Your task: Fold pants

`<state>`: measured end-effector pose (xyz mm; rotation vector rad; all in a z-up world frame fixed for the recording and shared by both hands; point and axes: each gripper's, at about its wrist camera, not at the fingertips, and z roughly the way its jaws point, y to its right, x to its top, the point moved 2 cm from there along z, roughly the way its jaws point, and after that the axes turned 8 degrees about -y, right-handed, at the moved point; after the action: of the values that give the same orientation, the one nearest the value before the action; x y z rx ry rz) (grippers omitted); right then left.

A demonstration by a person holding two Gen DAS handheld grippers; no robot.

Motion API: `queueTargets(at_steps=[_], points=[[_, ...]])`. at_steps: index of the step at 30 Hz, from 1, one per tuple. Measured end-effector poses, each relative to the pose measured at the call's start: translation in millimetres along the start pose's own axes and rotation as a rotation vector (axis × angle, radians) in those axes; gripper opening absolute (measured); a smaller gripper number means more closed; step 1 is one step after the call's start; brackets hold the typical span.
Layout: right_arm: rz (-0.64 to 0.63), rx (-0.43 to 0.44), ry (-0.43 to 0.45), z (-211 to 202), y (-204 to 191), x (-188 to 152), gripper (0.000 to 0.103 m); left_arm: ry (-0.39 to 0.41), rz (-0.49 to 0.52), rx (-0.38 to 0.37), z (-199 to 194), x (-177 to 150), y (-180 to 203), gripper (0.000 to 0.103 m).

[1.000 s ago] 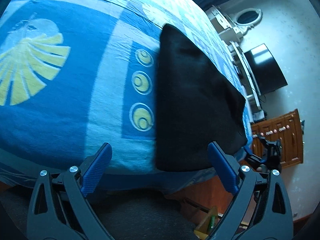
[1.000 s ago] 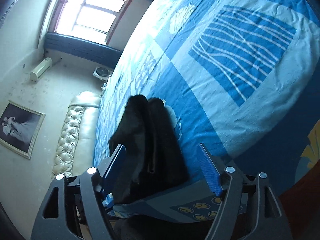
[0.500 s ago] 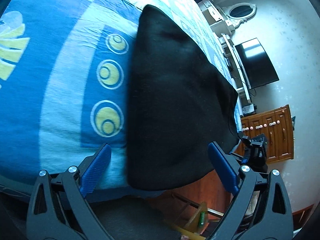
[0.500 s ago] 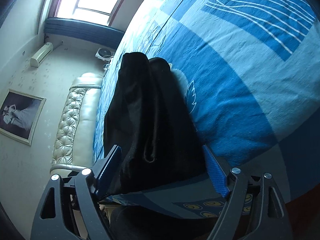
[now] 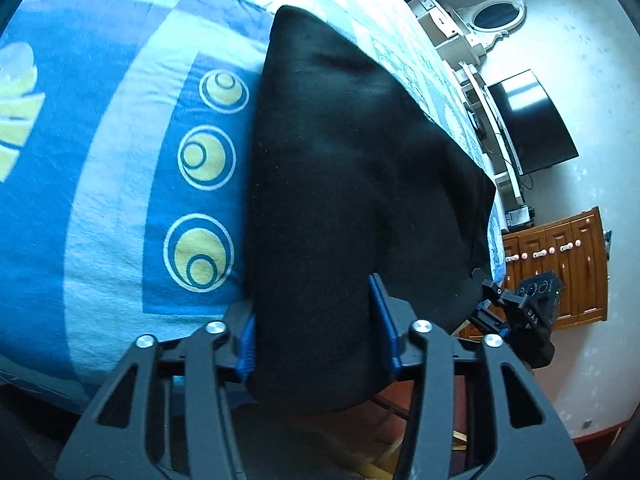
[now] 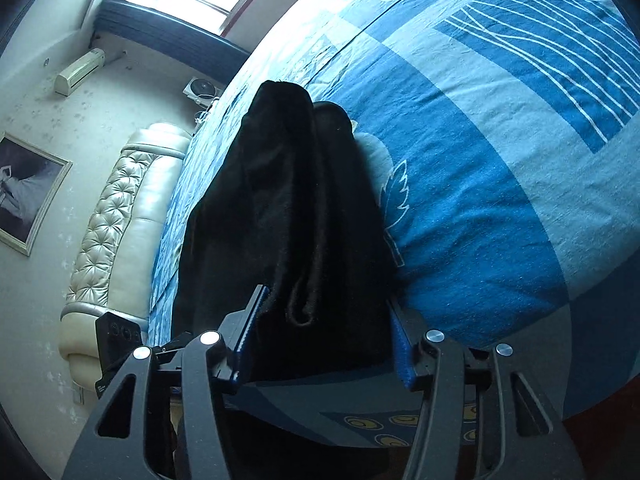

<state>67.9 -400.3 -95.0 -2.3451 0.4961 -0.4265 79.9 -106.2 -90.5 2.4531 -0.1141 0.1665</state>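
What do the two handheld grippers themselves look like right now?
The left gripper and right gripper match: black plastic linkage arms with triangular cut-outs, silver pivot screws, and ribbed blue fingertip pads. The left wrist view also catches the other gripper's black housing with white lettering. No cables or sleeves show.

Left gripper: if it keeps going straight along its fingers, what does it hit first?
The black pants. The left gripper already has their near edge between its blue pads, so going on only pushes deeper into the cloth lying on the blue bedspread. Whether the pads are clamped is unclear.
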Motion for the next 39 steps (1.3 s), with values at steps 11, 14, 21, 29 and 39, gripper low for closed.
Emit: queueTargets(at_steps=[11, 14, 21, 29, 39], points=[[-0.062, 0.010, -0.064, 38.1, -37.4, 1.7, 0.053, 0.061, 0.009, 0.112, -41.7, -1.6, -27.3, 0.038], [-0.091, 0.013, -0.093, 54.8, -55.9, 0.9, 0.053, 0.076, -0.013, 0.134, -56.2, -4.7, -42.3, 0.038], [-0.139, 0.033, -0.162, 92.1, -86.5, -11.1, 0.053, 0.112, -0.059, 0.188, -90.6, -9.4, -72.5, 0.038], [-0.164, 0.043, -0.201, 114.9, -109.0, -16.7, 0.052, 0.134, -0.085, 0.224, -113.9, -13.4, -93.2, 0.038], [-0.168, 0.066, -0.217, 122.5, -99.7, -17.9, 0.052, 0.144, -0.069, 0.221, -111.1, -20.9, -106.0, 0.042]])
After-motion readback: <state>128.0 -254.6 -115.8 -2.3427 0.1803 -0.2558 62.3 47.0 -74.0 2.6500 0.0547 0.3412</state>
